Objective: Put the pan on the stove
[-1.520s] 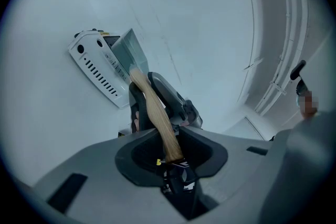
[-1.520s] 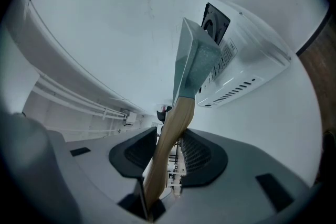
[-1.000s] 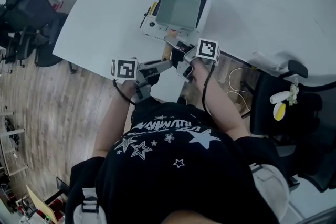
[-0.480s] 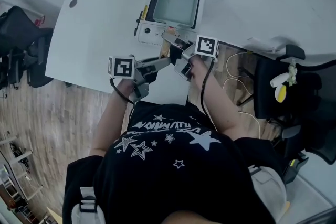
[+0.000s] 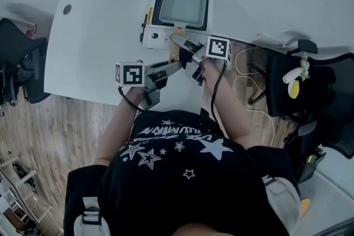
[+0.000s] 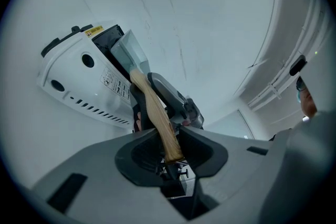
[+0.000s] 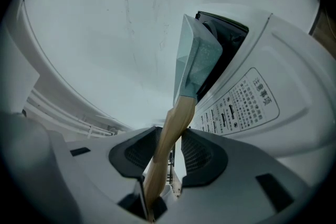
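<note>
- Left gripper: clenched on the free end of the pan's wooden handle, pads pressing it from both sides.
- Right gripper: likewise clamped on that handle, farther along it and nearer the pan body.
- Seen from the head view: left gripper reaching in from the left, right gripper just ahead of it, jaws of both aimed toward the stove.
- Square grey-green pan: straight ahead of both pairs of jaws, at the far end of the handle, over the black top of the white stove.
- Cannot tell whether the pan's base lies flat on that black top.
- Stove front with its label and vents: just beyond the right gripper's jaws, to their right.
- White table: under the stove, spreading out to the left of the left gripper.
</note>
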The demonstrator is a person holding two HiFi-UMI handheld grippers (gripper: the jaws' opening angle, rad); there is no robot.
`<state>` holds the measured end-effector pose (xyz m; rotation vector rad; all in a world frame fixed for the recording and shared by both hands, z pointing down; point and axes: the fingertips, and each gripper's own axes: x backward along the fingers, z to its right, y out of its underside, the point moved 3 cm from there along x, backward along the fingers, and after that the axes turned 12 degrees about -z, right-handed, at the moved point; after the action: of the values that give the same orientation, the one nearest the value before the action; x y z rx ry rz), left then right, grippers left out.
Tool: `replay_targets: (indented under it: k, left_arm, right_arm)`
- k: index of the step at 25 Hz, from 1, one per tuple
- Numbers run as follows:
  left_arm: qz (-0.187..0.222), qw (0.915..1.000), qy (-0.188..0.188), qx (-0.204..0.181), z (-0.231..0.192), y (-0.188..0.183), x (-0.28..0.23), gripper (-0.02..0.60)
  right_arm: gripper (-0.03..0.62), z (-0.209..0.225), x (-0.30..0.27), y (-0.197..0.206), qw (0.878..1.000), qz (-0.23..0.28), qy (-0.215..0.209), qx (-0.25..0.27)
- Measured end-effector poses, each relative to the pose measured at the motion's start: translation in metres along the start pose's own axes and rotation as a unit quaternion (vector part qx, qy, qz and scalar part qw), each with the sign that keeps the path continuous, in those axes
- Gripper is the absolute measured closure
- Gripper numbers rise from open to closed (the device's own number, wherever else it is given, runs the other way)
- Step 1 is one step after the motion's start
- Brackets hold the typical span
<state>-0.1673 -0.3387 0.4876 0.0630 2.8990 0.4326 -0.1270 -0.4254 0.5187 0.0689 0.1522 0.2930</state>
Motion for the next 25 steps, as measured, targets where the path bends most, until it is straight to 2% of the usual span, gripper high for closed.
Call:
replay_targets:
  k: [6,12,20,25]
  left_arm:
    - [0.018,0.9997,-0.005,0.018,-0.01,0.006,-0.005,0.479]
    - [0.038,0.999,-0.01,0.021,-0.011,0.007,-0.006,0.482]
    - [0.04,0.9986,-0.03,0.019,-0.016,0.01,-0.008,0.48]
    - [0.047,0.9979,-0.036,0.024,-0.018,0.011,-0.007,0.481]
  right_arm:
    - [0.45,0.008,0.001,0.0,0.999,-0.015,0.027,0.01]
    - [0.451,0.007,-0.001,0.001,1.0,-0.017,0.024,0.0]
    - [0.454,0.011,0.0,0.001,0.999,-0.016,0.038,-0.009]
    - [0.454,0.012,-0.002,0.003,0.999,-0.016,0.031,-0.022]
